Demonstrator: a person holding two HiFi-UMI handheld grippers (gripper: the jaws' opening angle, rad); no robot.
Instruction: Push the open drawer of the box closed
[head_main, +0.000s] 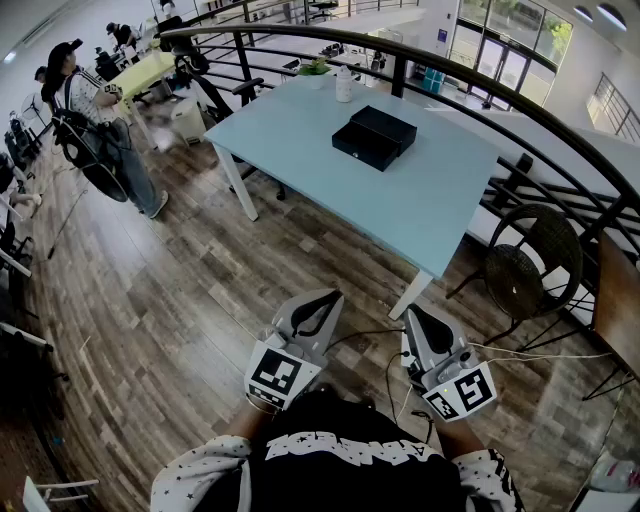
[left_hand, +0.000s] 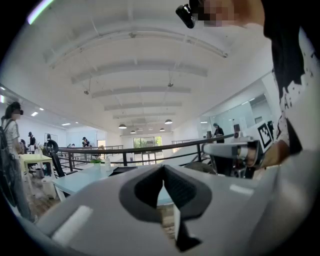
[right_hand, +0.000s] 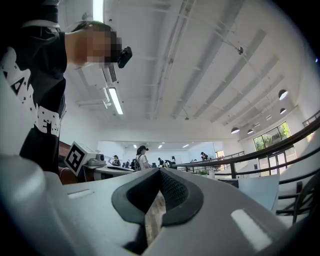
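A black box lies on the light blue table in the head view, its lower drawer part sticking out toward the table's near left side. Both grippers hang close to my body over the wooden floor, well short of the table. In the head view my left gripper and right gripper point toward the table. Each gripper view shows its own pads meeting at the tips with nothing held, for both the left gripper and the right gripper.
A white bottle and a small plant stand at the table's far edge. A curved black railing runs behind the table. A round dark chair stands at the right. A person stands far left.
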